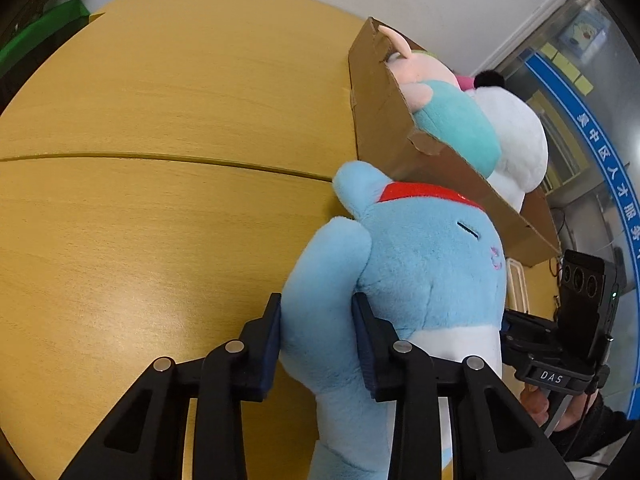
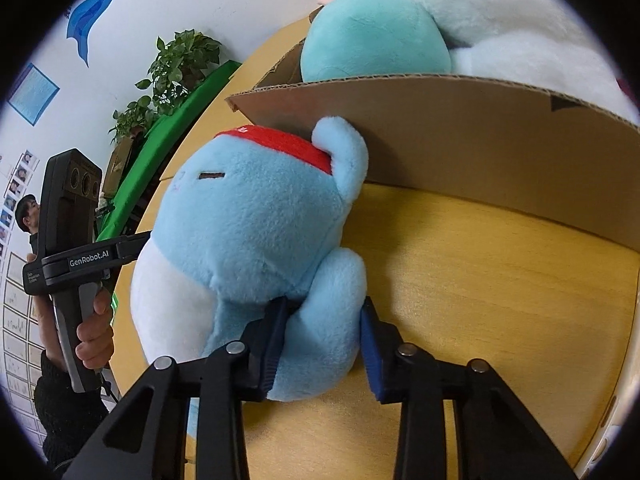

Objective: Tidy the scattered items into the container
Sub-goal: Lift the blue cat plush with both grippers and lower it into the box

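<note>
Transfer step in hand: left gripper and right gripper, jaws pinching blue plush limbs, head touching cardboard box wall at 12 o'clock. Next: lift over rim, release.

The light wooden bench has a seam running across its top. Leafy green potted plants and a green padded board sit past its far edge, with a blue wall banner with white lettering off by the window.
</note>
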Tool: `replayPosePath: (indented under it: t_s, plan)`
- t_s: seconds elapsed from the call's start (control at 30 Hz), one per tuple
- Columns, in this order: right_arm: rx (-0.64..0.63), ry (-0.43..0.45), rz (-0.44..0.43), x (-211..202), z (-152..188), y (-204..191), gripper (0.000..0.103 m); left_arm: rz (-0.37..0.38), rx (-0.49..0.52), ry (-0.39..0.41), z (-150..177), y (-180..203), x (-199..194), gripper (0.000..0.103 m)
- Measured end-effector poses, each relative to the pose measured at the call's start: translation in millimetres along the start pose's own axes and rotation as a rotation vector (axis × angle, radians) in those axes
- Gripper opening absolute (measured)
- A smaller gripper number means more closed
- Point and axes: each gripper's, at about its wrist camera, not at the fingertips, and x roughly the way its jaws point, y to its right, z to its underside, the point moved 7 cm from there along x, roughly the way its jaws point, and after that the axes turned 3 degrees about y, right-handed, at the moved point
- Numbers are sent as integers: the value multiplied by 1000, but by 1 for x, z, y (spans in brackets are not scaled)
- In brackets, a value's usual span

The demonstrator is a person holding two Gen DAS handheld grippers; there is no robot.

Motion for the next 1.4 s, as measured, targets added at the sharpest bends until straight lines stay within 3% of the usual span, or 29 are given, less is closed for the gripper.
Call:
replayPosePath:
  t_s: [0.13,0.33,0.5,0.6,0.83,0.97,1.07,1.17,1.23,1.3,1.4]
  plan:
    - [-14,28,-7,-15,3,5,21,-28,9,26,9,17,-15,29]
    - [-54,173,28,-66,-3,20,18,7,49,149,5,81,-50,27]
    - [-58,329,50,-133,-34,39,18,40,143,279,-32,158,-82,27]
    - [-87,443,108,-185,-63,54,18,79,218,342,-62,211,-90,27]
    - [-67,586,310,-277,-134,130,18,175,316,321,-136,316,-32,27]
    - [-29,546,426,-284,-156,191,18,175,299,250,-164,339,35,27]
    - [10,441,498,-254,-162,231,18,137,259,134,-165,336,98,27]
    - [53,311,554,-216,-144,272,18,80,290,47,-148,332,151,27]
    - [70,240,588,-193,-124,293,19,22,347,54,-139,336,164,27]
    - [36,248,615,-192,-118,295,21,-42,384,63,-138,338,170,27]
    - [21,266,617,-206,-117,289,24,-74,405,65,-138,341,168,30]
